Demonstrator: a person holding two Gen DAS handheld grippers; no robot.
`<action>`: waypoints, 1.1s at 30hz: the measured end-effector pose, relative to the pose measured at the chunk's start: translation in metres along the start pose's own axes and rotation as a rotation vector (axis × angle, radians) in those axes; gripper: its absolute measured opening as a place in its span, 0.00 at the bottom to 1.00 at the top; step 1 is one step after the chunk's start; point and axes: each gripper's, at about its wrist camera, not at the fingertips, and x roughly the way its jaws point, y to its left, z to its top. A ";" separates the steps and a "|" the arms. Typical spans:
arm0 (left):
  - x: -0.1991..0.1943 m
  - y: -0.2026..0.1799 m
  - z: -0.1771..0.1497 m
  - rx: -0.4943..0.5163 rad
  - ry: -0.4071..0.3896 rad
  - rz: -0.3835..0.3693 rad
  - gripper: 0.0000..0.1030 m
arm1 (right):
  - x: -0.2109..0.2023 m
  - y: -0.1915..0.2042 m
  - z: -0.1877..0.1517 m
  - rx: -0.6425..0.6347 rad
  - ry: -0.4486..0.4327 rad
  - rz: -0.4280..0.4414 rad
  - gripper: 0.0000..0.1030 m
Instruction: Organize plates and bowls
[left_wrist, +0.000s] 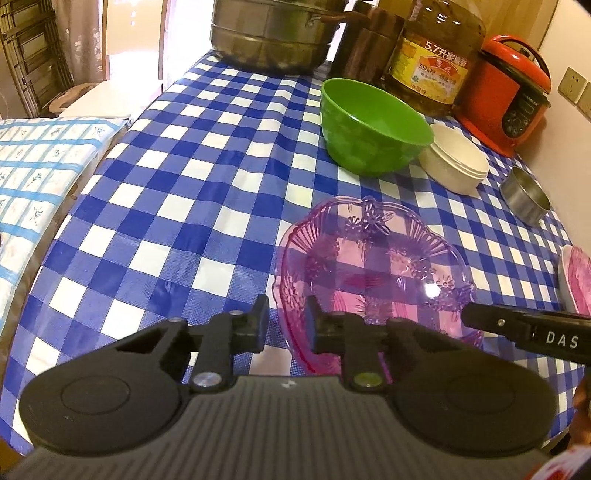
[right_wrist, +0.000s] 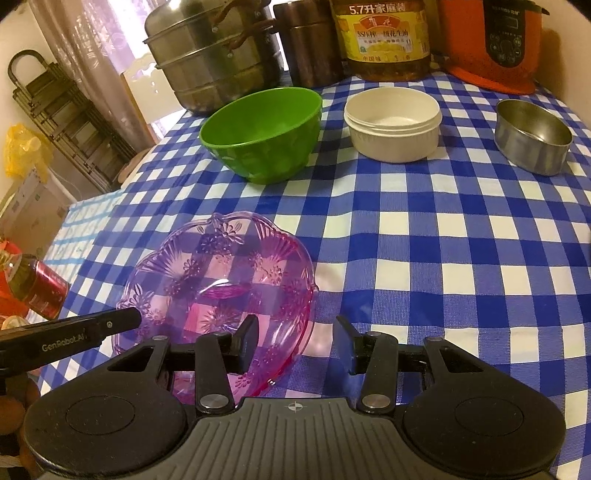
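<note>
Checked tablecloth (right_wrist: 424, 240), pink glass dish (right_wrist: 221, 273), left gripper (left_wrist: 287, 325) fingers straddling its rim, right gripper (right_wrist: 295, 343) fingers spread.

The left gripper (left_wrist: 286, 325) is showing matte black fingers on silver pivot screws, round black discs flanking a ribbed grey body. The right gripper (right_wrist: 295, 341) is looking identical. White lettering is running along each gripper's side.
</note>
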 end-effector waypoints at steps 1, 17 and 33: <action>0.000 0.000 0.000 0.000 0.001 -0.001 0.13 | 0.000 0.000 0.000 -0.001 0.000 0.000 0.41; 0.000 -0.002 0.000 0.013 0.005 0.021 0.08 | 0.001 -0.003 -0.001 0.009 0.010 -0.005 0.10; -0.012 -0.018 0.008 0.045 -0.011 0.016 0.08 | -0.017 -0.010 0.002 0.018 -0.024 0.005 0.09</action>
